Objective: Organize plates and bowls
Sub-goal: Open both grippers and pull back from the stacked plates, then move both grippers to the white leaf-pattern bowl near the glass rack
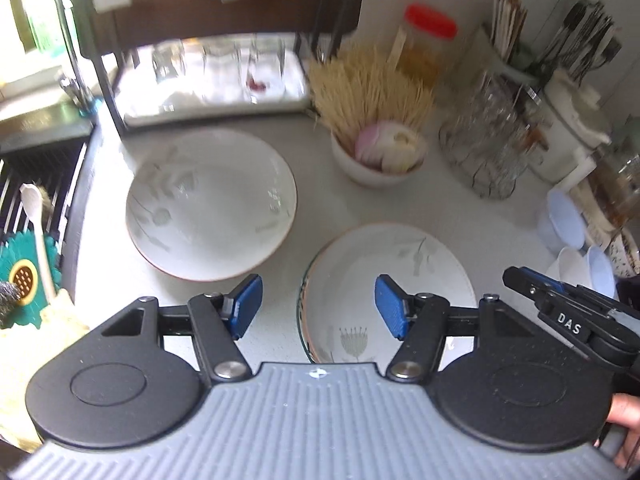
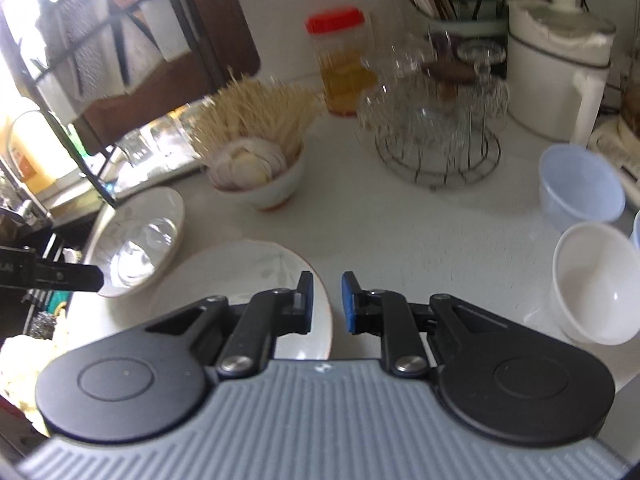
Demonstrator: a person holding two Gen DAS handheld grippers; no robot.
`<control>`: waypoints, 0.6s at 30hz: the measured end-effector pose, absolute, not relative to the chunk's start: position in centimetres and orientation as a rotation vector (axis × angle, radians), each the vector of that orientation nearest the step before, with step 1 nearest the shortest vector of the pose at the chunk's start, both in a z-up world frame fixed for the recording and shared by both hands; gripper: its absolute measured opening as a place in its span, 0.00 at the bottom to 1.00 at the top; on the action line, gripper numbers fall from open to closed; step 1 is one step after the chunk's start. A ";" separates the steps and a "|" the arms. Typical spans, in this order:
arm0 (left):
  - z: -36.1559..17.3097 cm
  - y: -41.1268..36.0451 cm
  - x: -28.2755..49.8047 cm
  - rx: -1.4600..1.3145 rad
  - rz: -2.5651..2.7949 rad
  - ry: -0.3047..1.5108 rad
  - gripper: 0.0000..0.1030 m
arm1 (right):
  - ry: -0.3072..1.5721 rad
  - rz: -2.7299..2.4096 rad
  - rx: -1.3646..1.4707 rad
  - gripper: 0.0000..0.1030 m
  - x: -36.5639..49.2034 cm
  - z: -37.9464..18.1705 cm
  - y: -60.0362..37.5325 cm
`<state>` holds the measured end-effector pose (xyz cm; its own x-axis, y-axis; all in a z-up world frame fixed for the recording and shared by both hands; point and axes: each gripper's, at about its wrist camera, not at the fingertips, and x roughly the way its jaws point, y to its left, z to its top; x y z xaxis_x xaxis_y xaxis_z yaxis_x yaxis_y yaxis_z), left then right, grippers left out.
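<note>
A large white bowl (image 1: pixel 212 204) with a grey leaf pattern sits on the pale counter, also seen at the left of the right wrist view (image 2: pixel 136 240). Beside it, nearer me, lies a white patterned plate (image 1: pixel 400 256) (image 2: pixel 240 276). My left gripper (image 1: pixel 319 304) hovers open over the gap between bowl and plate, holding nothing. My right gripper (image 2: pixel 326 292) hangs above the plate's right rim, its pads nearly together and gripping nothing. It enters the left wrist view from the right (image 1: pixel 516 278). A black finger (image 2: pixel 72 278) of the left gripper shows over the bowl.
Behind stand a small bowl (image 1: pixel 376 160) of toothpicks and onion, a wire stand of glassware (image 1: pixel 484 148), a red-lidded jar (image 1: pixel 428 40) and a white pot (image 2: pixel 556 64). Plastic cups (image 2: pixel 580 184) crowd the right. A dish rack (image 1: pixel 216 76) and sink (image 1: pixel 36 160) lie left.
</note>
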<state>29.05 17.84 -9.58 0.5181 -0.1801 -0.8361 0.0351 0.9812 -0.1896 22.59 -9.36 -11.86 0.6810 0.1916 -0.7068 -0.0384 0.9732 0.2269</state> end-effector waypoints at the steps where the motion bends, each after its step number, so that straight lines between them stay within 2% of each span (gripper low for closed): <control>1: -8.8 18.0 28.5 -0.151 -0.134 0.998 0.66 | 0.805 0.131 0.202 0.19 22.2 -11.2 -9.2; 11: -4.1 20.6 22.6 -0.144 -0.203 0.866 0.66 | 0.735 0.114 0.230 0.19 16.7 -6.2 -5.7; 18: -3.7 23.0 18.8 -0.166 -0.216 0.826 0.66 | 0.707 0.114 0.220 0.19 13.5 -4.7 -3.0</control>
<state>18.78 23.03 -3.69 0.6579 -0.2547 -0.7088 0.1257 0.9650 -0.2301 13.52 -2.98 -4.71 0.7551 0.1781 -0.6310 -0.0297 0.9707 0.2384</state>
